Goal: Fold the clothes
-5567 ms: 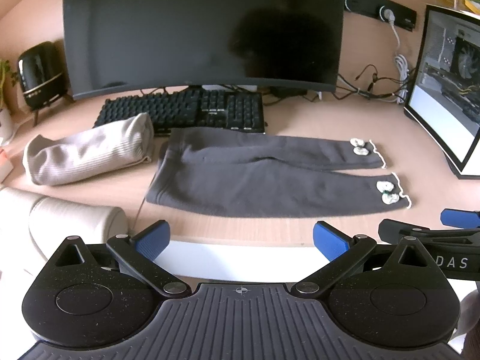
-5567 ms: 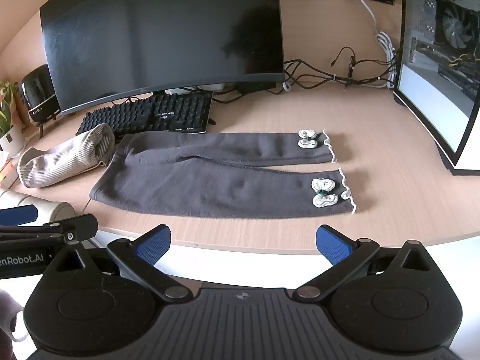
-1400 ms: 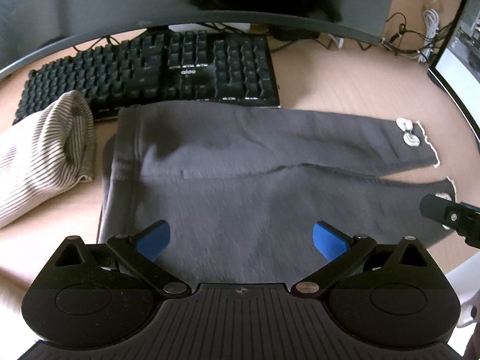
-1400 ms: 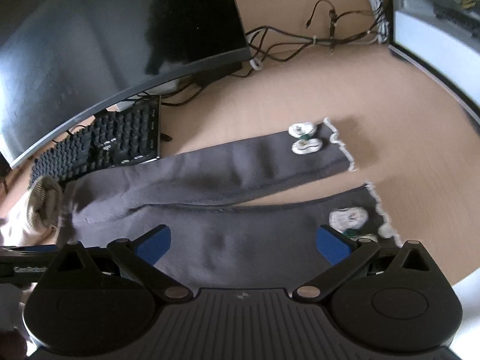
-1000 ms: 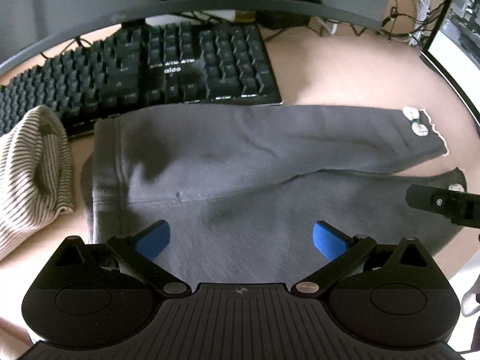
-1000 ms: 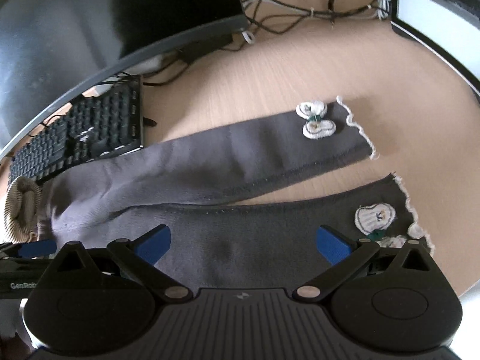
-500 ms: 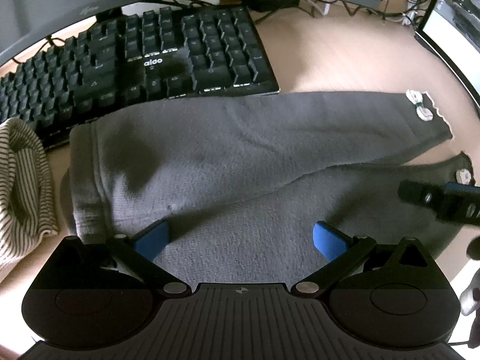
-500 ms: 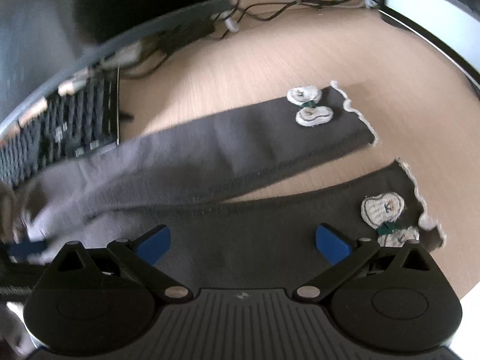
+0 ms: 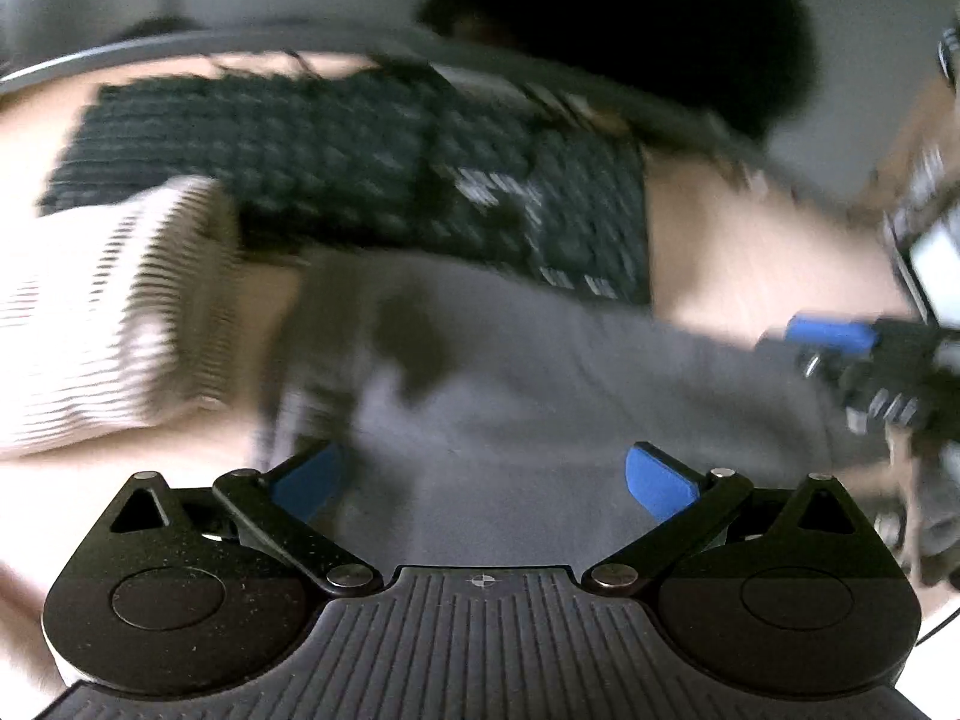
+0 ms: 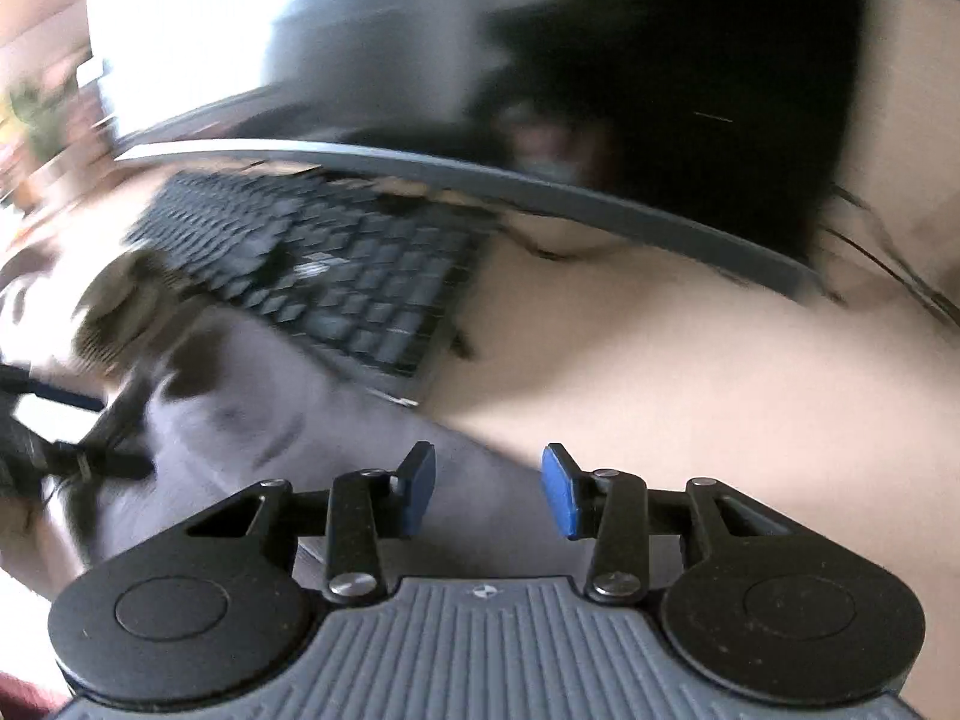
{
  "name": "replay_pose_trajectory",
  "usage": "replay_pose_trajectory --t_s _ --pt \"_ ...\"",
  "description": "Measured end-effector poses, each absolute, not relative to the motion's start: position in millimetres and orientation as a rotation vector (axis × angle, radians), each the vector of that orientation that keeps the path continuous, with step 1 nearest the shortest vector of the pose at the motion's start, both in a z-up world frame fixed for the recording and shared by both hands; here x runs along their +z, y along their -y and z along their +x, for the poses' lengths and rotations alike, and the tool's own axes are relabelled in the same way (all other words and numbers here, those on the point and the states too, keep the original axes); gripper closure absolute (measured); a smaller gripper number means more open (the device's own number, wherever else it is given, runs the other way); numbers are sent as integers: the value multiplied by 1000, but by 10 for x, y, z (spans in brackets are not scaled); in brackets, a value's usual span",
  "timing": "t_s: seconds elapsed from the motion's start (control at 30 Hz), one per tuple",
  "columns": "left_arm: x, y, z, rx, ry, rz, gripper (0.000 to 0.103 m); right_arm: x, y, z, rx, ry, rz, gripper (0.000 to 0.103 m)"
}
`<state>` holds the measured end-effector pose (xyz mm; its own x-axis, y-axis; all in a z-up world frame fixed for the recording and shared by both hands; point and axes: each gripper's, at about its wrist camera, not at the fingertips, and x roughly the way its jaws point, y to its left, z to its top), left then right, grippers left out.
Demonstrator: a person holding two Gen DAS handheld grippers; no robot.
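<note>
Bottom centre, left wrist view: left hand-held gripper (image 9: pixel 483 483) spread wide, grasping nothing, grey trousers (image 9: pixel 540 396) beneath its blue pads. Bottom centre, right wrist view: right hand-held gripper (image 10: pixel 487 495) closing, pads partly apart, trouser cloth between them, not visibly pinched. Trousers spread mid-frame on counter (image 10: pixel 690 372); bare tan counter open at right. Striped cloth (image 9: pixel 108 324) at left, just beside trouser edge. Black keyboard (image 9: pixel 360 180) beyond, touching far trouser edge. Dark monitor (image 10: pixel 480 60) across top. Both views blurred.
</note>
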<state>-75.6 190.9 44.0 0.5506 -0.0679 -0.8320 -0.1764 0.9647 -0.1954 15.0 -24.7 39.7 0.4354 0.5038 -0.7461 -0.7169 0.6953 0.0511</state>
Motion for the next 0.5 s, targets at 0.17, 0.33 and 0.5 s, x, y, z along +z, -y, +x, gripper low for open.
replay_pose_trajectory --t_s 0.17,0.33,0.5 --pt "523 -2168 -941 222 -939 -351 0 183 54 389 900 -875 -342 63" --pt "519 -2345 -1098 299 -935 -377 0 87 -10 324 959 -896 -360 67" --pt "572 -2440 -1052 267 -914 -356 0 222 41 211 893 -903 -268 103"
